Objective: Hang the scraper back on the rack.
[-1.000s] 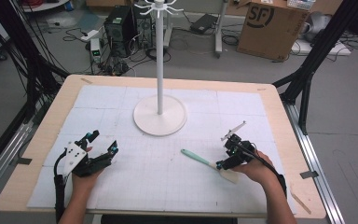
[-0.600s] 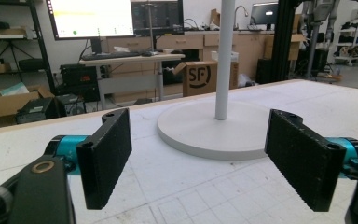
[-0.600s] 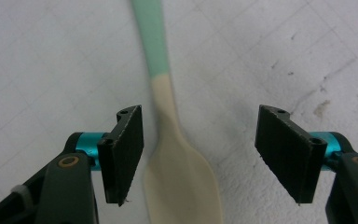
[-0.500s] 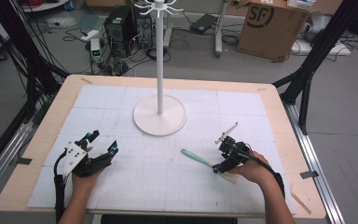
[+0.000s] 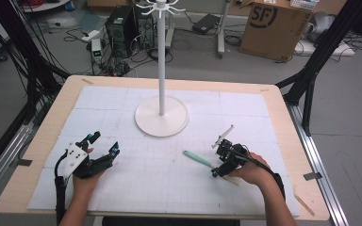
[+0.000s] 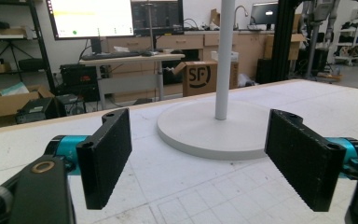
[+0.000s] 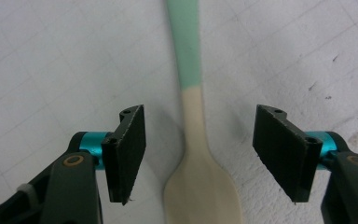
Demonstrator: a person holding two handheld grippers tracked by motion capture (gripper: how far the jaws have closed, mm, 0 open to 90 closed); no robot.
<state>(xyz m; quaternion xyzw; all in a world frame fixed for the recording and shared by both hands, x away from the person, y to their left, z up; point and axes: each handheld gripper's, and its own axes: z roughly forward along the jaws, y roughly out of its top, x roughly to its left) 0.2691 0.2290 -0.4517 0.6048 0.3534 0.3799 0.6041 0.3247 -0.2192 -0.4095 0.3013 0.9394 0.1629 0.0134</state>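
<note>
Right gripper view looks straight down on a wooden spatula [image 7: 192, 140] with a mint-green handle, lying flat on the white gridded mat [image 7: 51, 56]. The right claw [image 7: 198, 158] straddles it where the neck widens into the pale blade: its jaws have just been closing a little, yet both pads stand clear of the wood, with mat showing on either side.

From the high view, the spatula [image 5: 197, 158] lies on the right half of the worktop [image 5: 283, 108], its green end pointing toward the white stand [image 5: 161, 115] at the middle. The right claw [image 5: 221, 165] tips down over its near end. The left claw [image 5: 102, 143] rests on the left part of the mat, well apart from the spatula, its jaws spread with nothing between them.
</note>
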